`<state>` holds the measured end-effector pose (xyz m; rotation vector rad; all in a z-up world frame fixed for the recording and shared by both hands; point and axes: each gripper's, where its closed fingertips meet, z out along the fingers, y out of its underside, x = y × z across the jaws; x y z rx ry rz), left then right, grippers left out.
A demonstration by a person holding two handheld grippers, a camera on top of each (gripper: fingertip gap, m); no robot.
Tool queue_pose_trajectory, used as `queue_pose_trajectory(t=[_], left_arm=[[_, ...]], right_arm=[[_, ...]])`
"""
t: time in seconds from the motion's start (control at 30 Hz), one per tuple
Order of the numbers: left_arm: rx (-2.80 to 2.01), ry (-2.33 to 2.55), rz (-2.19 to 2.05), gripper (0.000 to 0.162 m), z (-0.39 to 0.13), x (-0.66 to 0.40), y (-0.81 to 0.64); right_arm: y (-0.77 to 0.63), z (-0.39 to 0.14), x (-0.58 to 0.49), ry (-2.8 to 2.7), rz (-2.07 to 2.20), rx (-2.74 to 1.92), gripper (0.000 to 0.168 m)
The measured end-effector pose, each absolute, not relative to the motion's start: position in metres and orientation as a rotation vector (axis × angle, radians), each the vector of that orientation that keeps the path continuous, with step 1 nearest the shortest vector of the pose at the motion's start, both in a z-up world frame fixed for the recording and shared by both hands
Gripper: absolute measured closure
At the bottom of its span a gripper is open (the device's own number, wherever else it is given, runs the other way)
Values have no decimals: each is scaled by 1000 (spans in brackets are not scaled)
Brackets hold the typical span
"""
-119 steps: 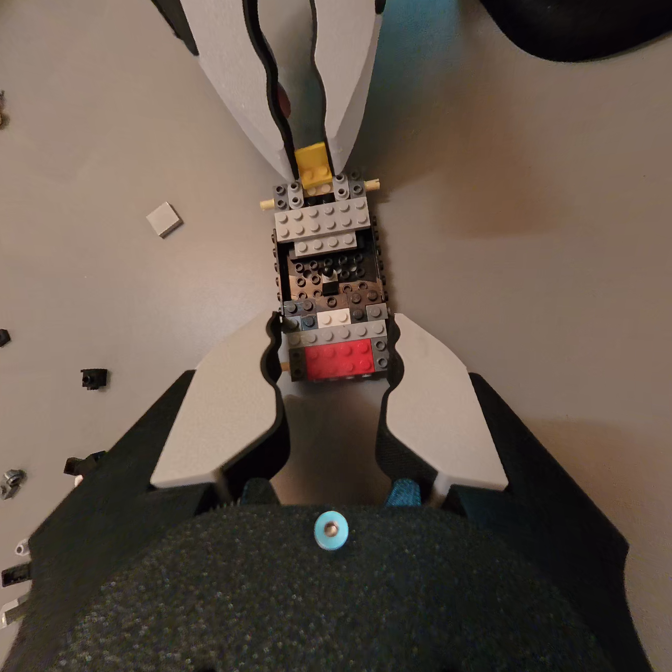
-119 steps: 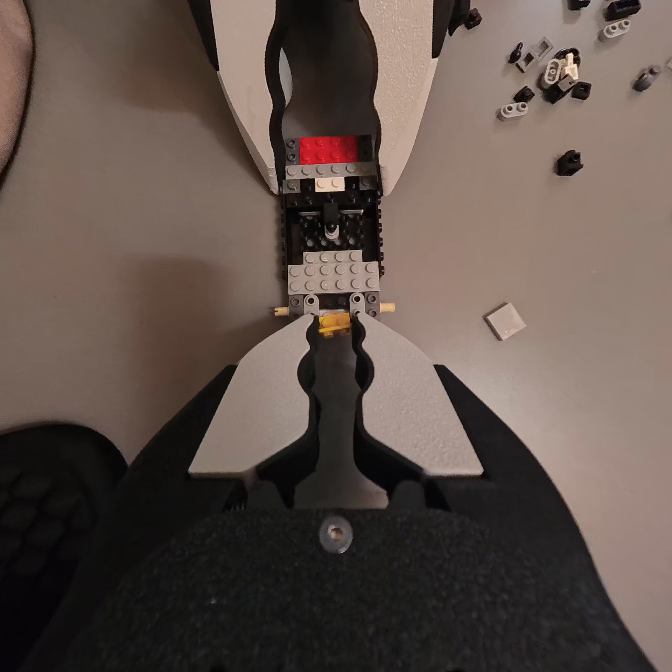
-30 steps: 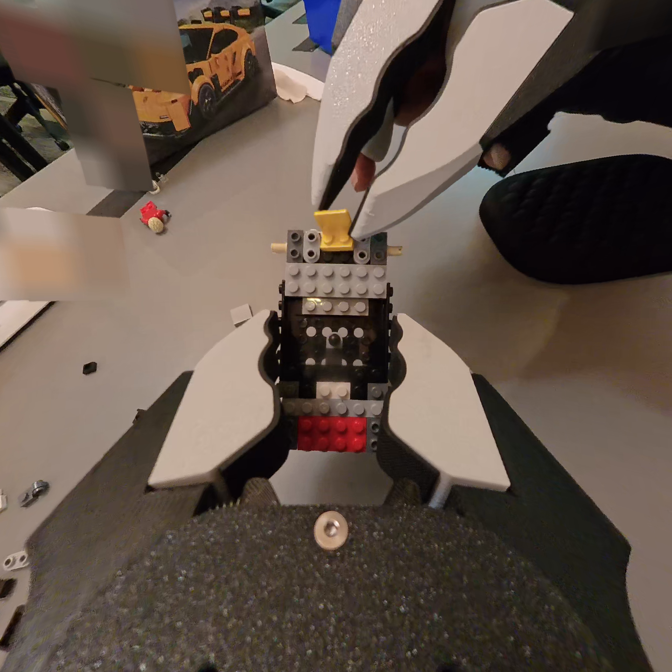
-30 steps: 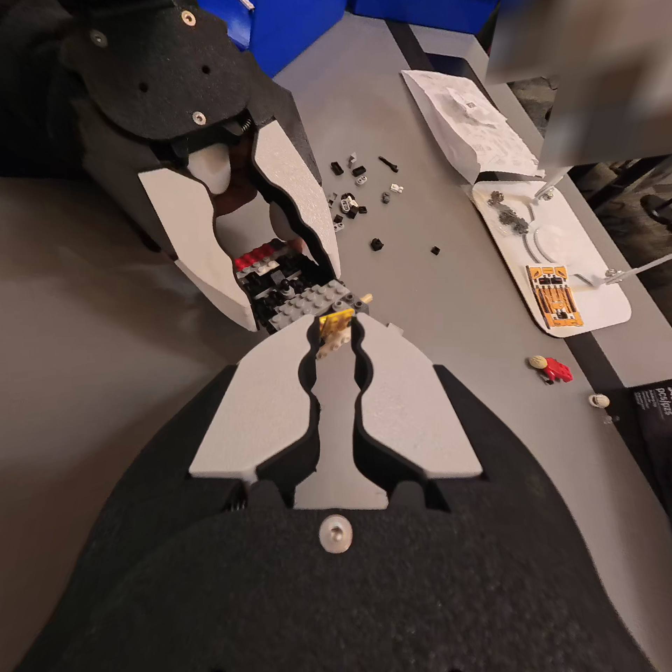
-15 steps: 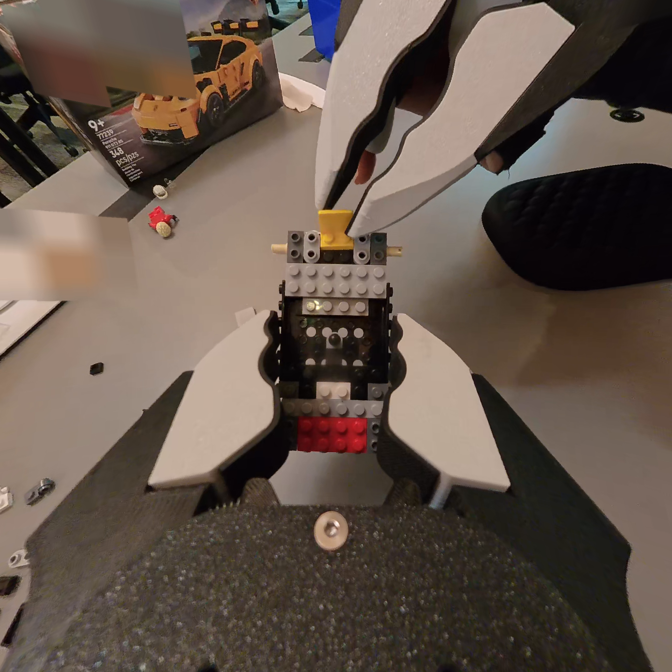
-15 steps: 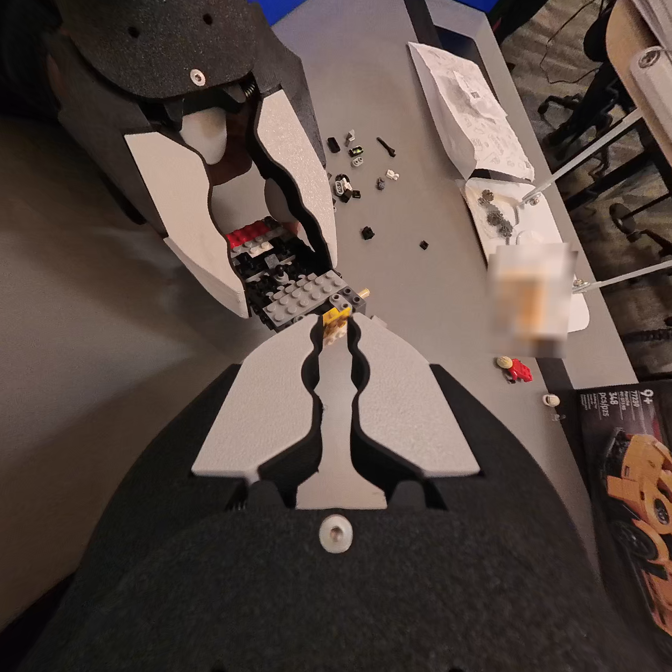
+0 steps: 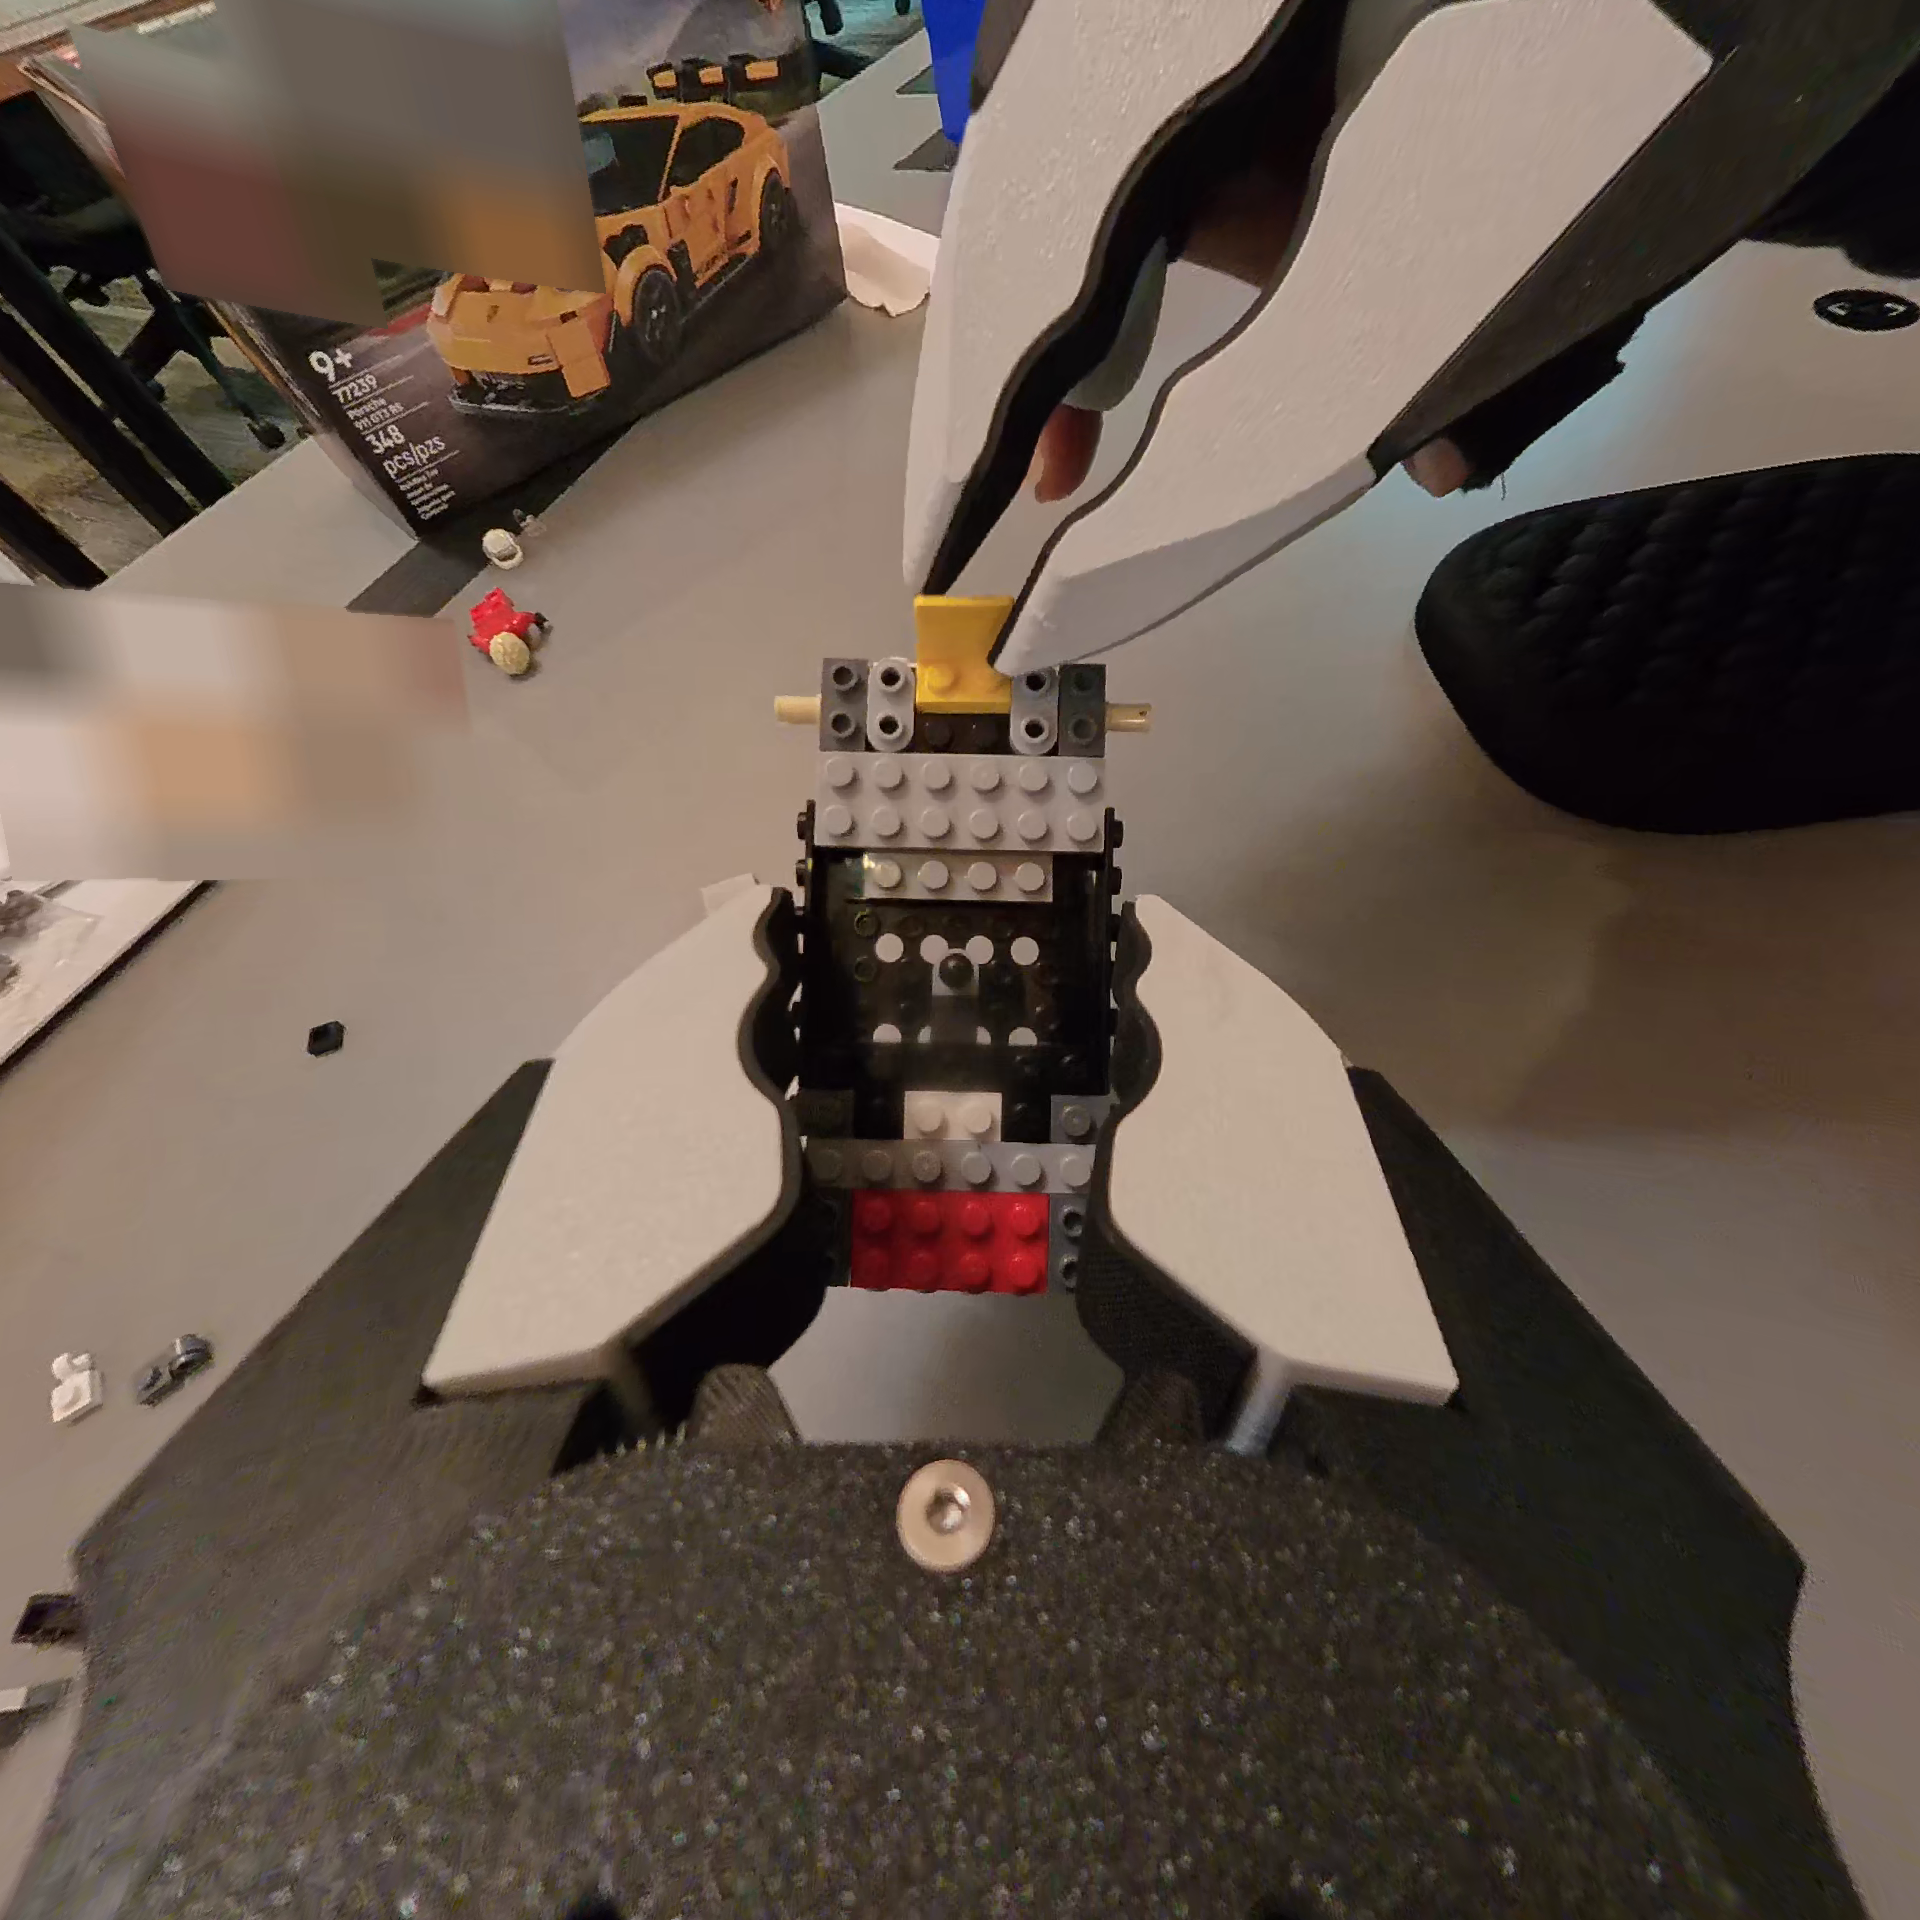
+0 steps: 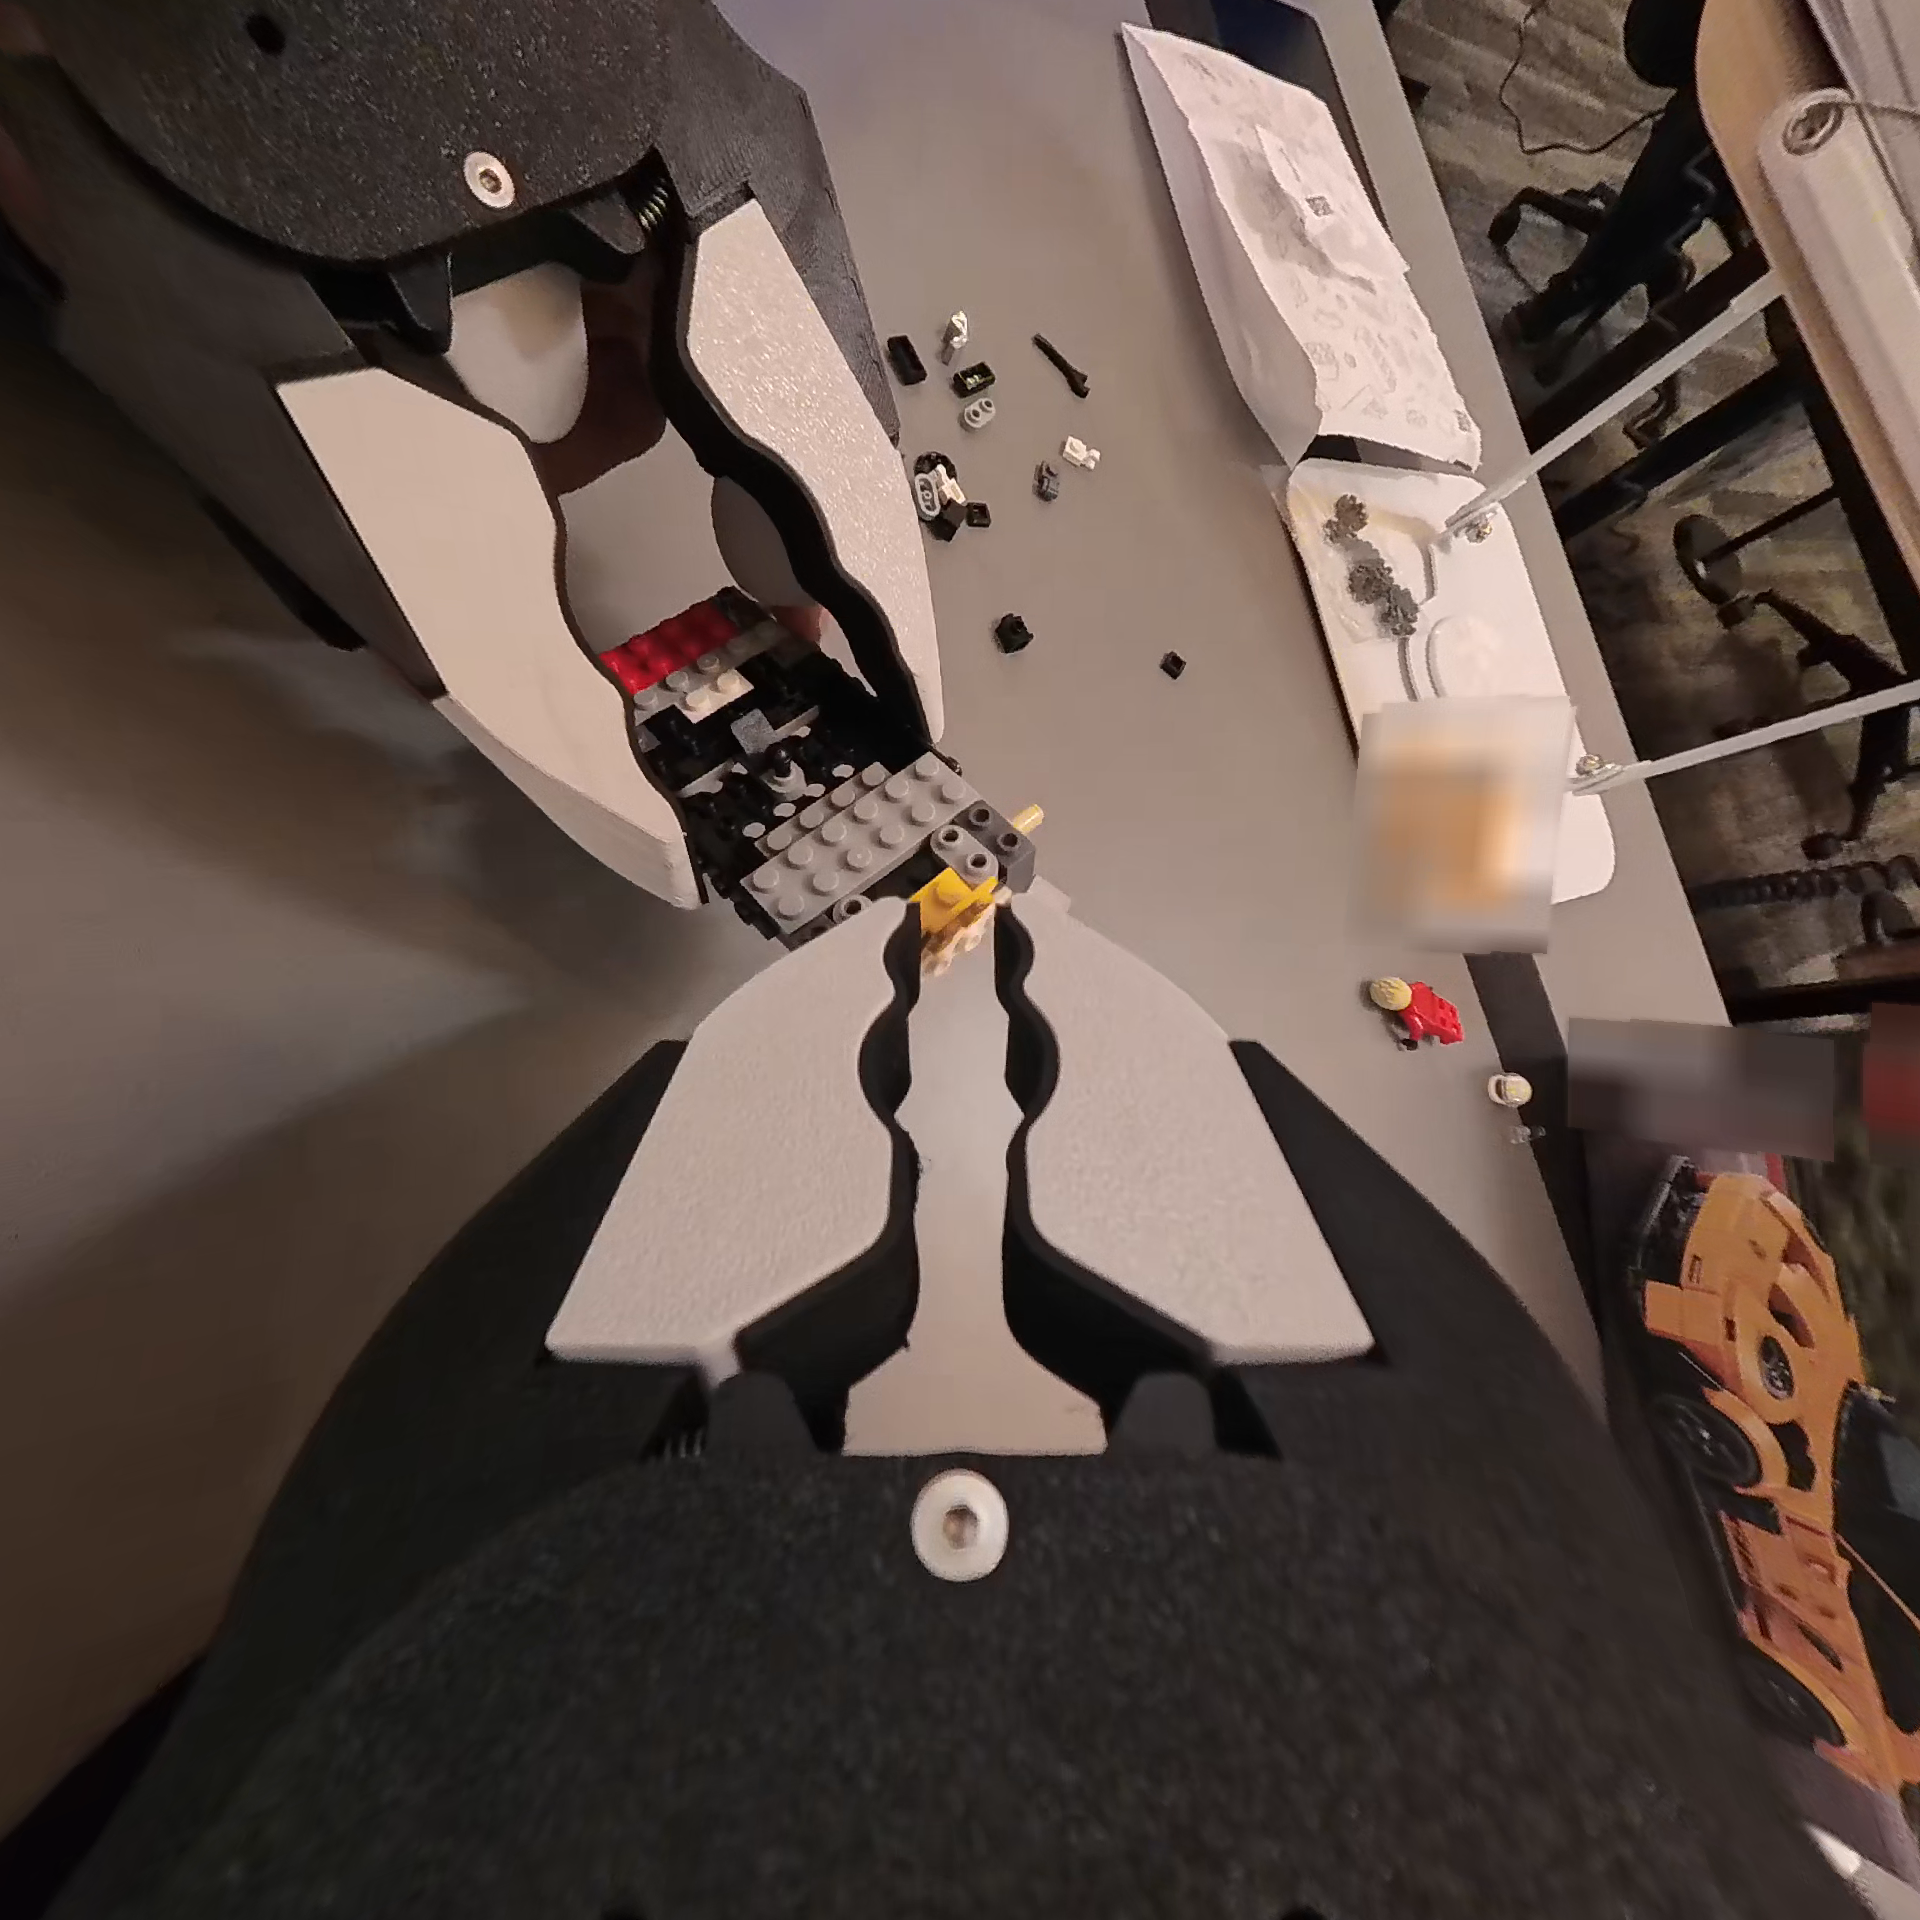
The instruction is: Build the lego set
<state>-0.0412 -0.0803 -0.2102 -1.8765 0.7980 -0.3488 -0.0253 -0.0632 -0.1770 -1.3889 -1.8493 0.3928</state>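
The right tongs [image 8: 954,920] pinch a small yellow brick [image 8: 948,902] at the grey front end of the partly built car [image 8: 831,821]. The left tongs [image 8: 800,821] grip that car by its sides above the grey table [image 8: 1143,727]. Loose small parts [image 8: 977,436] lie beyond, near a paper booklet [image 8: 1299,229] and a red piece [image 8: 1429,1016].

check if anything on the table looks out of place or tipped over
A small red minifigure lies toppled on the grey table, its helmet off nearby by the set's box. Otherwise nothing stands out.
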Motion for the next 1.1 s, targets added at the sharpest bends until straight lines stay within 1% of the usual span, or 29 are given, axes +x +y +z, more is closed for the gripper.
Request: queue_pose_trajectory(t=[0.27, 0.4, 0.6, 0.67, 0.73, 0.8, 0.87, 0.97, 1.1], left_arm=[[-1875, 792, -321, 104, -209, -43, -80], [-1867, 779, -302, 104, -207, -45, -78], [-1875, 754, -275, 104, -206, -50, -75], [-1884, 747, -257, 104, -207, -52, -74], [-1893, 740, -237, 104, -208, -53, -72], [-1900, 732, -221, 104, -210, -54, -71], [-1894, 725, -197, 104, -209, -54, -71], [-1873, 709, -163, 104, -204, -56, -70], [-1834, 692, -108, 104, -197, -57, -69]], right_arm=[[-64, -176, -28, -1845, 339, -1409, 156], [-64, -172, -30, -1810, 365, -1423, 153], [-57, -160, -26, -1538, 663, -1630, 140], [-57, -169, -23, -1383, 813, -1754, 135], [-56, -184, -22, -1202, 921, -1876, 124], [-58, -190, -26, -1016, 1028, -1934, 120], [-55, -186, -31, -848, 1109, -1941, 121], [-54, -182, -39, -721, 1190, -1944, 126], [-54, -176, -46, -628, 1248, -1919, 140]])
